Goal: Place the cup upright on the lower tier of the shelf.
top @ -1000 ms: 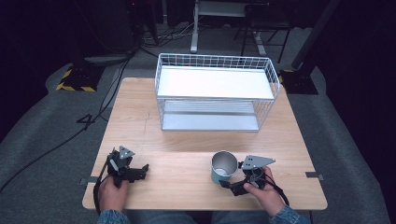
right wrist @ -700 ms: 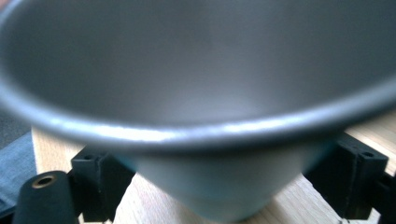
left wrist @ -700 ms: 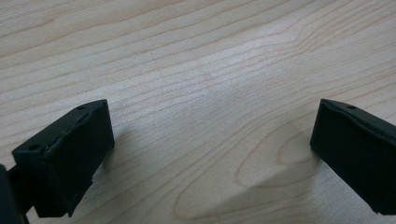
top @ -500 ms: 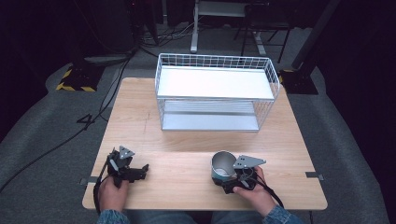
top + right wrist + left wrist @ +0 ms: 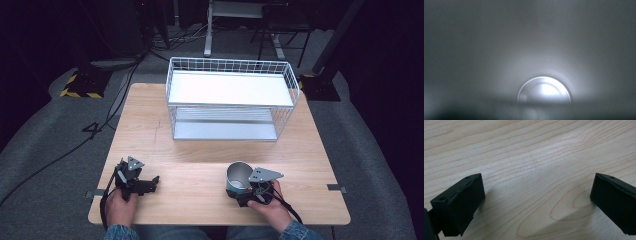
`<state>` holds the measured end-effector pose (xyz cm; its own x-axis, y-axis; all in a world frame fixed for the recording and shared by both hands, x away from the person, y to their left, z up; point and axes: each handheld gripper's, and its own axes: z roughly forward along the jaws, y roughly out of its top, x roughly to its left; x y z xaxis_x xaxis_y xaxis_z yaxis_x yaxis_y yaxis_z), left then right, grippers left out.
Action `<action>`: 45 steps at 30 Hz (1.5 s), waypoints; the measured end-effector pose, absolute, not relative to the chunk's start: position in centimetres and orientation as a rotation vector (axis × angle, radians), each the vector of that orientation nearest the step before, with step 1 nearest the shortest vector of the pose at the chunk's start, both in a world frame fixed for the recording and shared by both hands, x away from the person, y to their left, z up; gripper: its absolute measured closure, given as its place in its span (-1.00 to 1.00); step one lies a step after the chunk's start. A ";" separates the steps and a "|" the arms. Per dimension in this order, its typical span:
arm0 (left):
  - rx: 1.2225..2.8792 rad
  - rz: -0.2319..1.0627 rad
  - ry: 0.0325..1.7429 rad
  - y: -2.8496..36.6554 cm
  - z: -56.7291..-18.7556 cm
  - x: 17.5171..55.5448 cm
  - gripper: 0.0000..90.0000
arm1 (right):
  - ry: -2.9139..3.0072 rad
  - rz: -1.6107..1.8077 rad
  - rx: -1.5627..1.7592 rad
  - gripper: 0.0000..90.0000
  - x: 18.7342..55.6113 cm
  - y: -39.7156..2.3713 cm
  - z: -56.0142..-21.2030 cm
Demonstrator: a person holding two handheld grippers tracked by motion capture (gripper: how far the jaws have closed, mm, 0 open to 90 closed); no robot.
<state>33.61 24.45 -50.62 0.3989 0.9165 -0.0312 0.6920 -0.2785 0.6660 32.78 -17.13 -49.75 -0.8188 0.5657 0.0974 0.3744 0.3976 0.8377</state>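
A grey metal cup (image 5: 239,175) stands upright with its mouth up on the wooden table (image 5: 195,150), near the front right. My right gripper (image 5: 245,193) is pressed up against the cup's right side, held by a hand. Its jaws are hidden, and the right gripper view is a blurred grey metal surface of the cup (image 5: 529,50) with a bright round patch. My left gripper (image 5: 151,184) rests on the table at the front left. In the left gripper view, the left gripper (image 5: 536,195) is open, its jaws wide apart over bare wood.
A white wire rack (image 5: 230,100) with two shelves stands at the back middle of the table. Dark floor with cables surrounds the table, and a yellow-and-black striped block (image 5: 80,85) lies at the far left.
My right gripper has slid left until it is against the cup. The cup and the left gripper have stayed put.
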 end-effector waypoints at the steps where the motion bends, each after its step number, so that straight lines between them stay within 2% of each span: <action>1: 2.059 0.485 1.368 24.4 -50.6 33.6 -1.00 | 2.449 1.387 0.832 -0.53 32.8 -17.1 -49.8; 21: 2.059 0.485 1.368 24.4 -50.6 33.6 -1.00 | 2.423 1.415 0.778 -0.52 33.2 -16.3 -48.2; 32: 2.058 0.485 1.367 24.4 -50.6 33.6 -1.00 | 2.410 1.422 0.798 -0.52 35.5 -15.8 -46.1; 45: 2.060 0.485 1.366 24.5 -50.6 33.6 -1.00 | 2.404 1.430 0.848 -0.52 38.6 -14.7 -45.2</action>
<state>33.62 24.46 -50.63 0.4000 0.9160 -0.0312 0.6915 -0.2793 0.6662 38.61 -14.72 -45.18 -0.8097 0.5779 0.1023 0.3658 0.3606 0.8580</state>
